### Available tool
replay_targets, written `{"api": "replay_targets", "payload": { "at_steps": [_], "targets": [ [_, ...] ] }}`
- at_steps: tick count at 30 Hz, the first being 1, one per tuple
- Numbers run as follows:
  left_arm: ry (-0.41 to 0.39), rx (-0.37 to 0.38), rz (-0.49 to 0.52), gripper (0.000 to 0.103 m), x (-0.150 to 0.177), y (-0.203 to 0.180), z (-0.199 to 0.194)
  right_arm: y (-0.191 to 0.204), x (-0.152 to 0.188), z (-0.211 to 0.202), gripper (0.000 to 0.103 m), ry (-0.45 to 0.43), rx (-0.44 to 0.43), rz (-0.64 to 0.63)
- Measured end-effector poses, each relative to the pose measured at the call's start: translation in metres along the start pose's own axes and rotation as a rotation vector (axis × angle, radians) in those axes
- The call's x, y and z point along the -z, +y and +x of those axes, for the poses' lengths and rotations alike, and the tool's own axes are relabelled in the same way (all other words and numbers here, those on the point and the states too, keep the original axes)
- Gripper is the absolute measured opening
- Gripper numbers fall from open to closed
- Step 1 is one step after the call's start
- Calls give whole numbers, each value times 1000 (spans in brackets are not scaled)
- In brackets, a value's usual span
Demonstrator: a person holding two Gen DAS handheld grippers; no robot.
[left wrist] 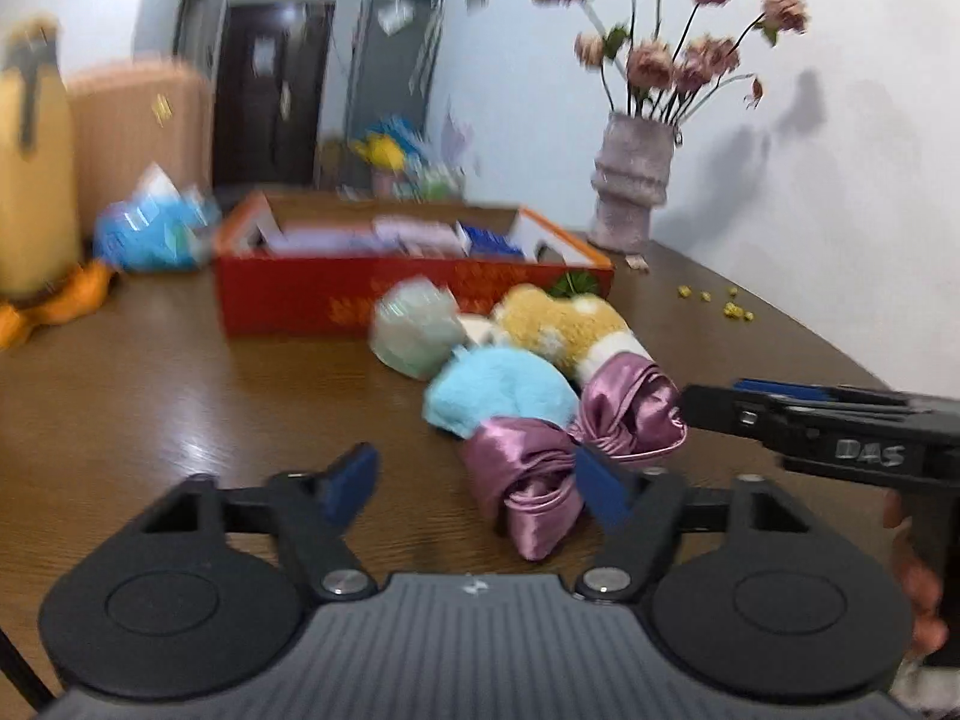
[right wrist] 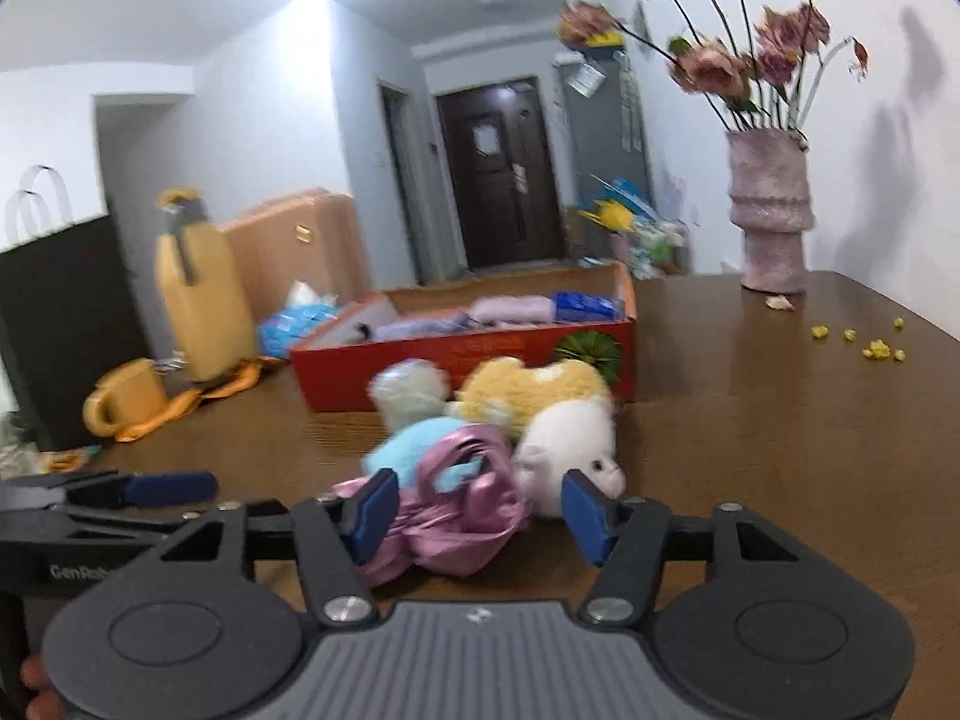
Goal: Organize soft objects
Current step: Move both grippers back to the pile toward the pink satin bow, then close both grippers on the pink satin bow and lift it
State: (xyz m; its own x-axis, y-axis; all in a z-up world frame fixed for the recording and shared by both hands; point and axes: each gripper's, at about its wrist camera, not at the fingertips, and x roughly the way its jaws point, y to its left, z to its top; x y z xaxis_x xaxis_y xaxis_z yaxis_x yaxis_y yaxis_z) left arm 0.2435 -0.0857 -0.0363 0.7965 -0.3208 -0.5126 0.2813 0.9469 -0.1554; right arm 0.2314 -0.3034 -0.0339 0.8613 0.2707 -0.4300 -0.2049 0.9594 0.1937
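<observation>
Pink satin bundle [left wrist: 543,468] lies lengthwise toward red box [left wrist: 360,288].

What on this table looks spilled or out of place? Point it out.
Small yellow crumbs lie scattered on the bare table right of the red box, and a fallen petal sits at the foot of the vase. The soft toys lie heaped in front of the box, not in it.
</observation>
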Motion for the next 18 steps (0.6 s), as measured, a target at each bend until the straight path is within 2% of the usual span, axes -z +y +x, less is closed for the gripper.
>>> {"api": "replay_targets", "payload": {
  "at_steps": [1, 3, 5, 6, 7, 12, 18],
  "targets": [
    [31, 11, -29, 58, -2, 2, 10, -3, -2, 8, 43, 12, 5, 16],
    [69, 37, -62, 56, -1, 6, 25, -8, -3, 24, 38, 37, -9, 44],
    [74, 57, -81, 43, -1, 8, 31, -10, -1, 35, 28, 57, -12, 63],
    [76, 79, -83, 31, -1, 9, 32, -11, 0, 40, 23, 63, -17, 62],
    [81, 103, -83, 26, -2, 11, 33, -11, 1, 43, 13, 73, -22, 61],
    [100, 108, -85, 23, -3, 14, 30, -10, 8, 45, 8, 111, -45, 75],
    [159, 125, -91, 21, 2, 26, -2, 9, 25, 11, 7, 168, -137, 103]
  ]
}}
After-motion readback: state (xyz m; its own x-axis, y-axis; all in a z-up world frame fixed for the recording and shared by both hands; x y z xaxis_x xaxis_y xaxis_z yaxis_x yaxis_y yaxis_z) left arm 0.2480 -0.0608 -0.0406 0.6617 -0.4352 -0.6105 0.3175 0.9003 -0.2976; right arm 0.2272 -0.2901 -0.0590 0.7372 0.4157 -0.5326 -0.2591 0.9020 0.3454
